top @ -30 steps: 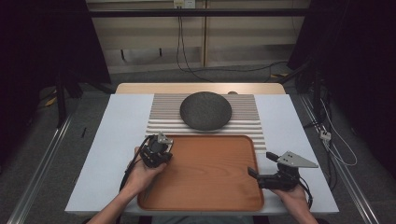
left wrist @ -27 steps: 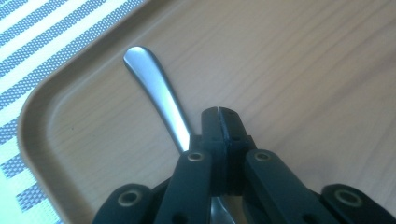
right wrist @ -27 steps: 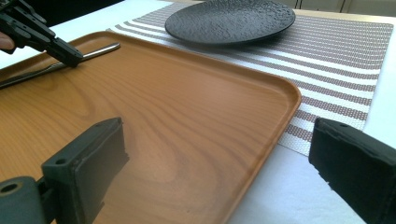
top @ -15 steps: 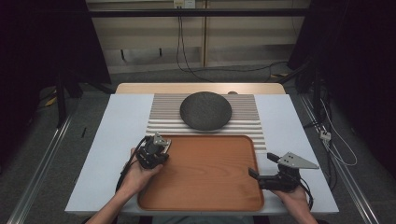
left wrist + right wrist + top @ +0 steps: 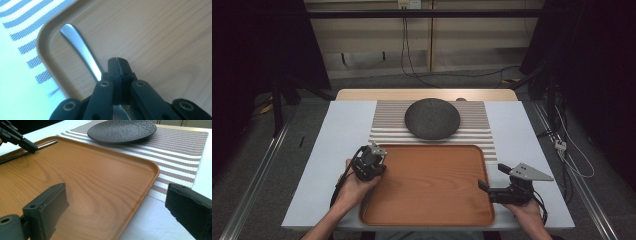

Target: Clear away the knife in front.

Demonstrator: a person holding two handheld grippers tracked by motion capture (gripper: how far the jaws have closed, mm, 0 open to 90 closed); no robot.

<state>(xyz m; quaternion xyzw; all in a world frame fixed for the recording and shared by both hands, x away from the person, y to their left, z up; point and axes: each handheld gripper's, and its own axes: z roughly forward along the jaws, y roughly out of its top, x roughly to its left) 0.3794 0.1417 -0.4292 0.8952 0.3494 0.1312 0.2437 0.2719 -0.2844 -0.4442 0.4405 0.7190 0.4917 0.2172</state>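
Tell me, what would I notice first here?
The big wooden tray at the near edge of the table, and the dark plate on the striped mat behind it. At the tray's left side the left gripper pinches a shiny metal handle.

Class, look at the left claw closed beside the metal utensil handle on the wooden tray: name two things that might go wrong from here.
1. The left claw has its jaws shut beside the smooth silver metal utensil handle, so a lift may leave the utensil behind.
2. The handle lies close to the raised rim of the brown wooden tray; dragging it could catch on the rim and shift the tray.
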